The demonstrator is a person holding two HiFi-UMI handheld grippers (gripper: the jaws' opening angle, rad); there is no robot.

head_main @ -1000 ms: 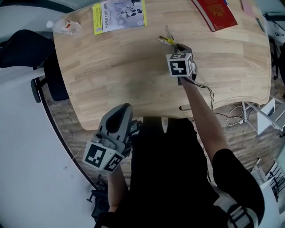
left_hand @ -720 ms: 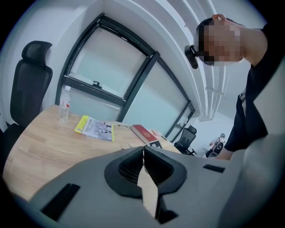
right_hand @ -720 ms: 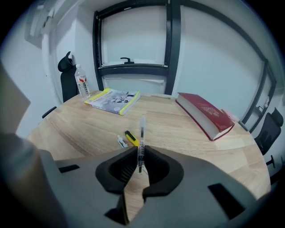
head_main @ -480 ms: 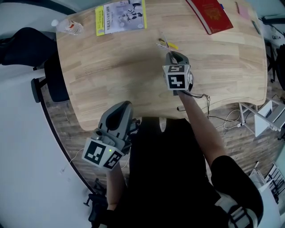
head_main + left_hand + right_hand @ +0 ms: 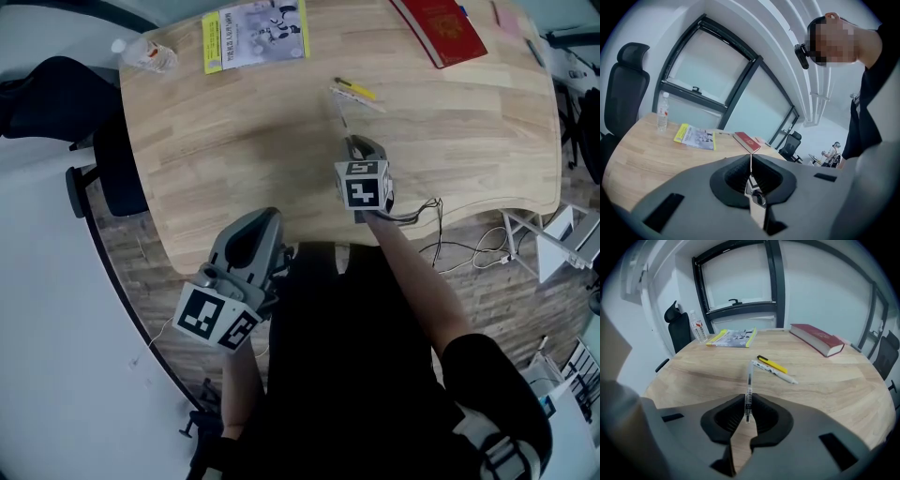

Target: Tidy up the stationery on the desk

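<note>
Now: your right hand-held gripper (image 5: 748, 404) clamps a thin clear pen (image 5: 749, 378) with a dark core. Its long axis runs straight ahead from the jaws, free end forward. Left hand-held gripper (image 5: 751, 161) closed, empty.

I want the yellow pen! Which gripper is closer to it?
Right. The right gripper hangs over the desk a little short of the yellow pen; the left gripper sits back by the desk's near edge.
</note>
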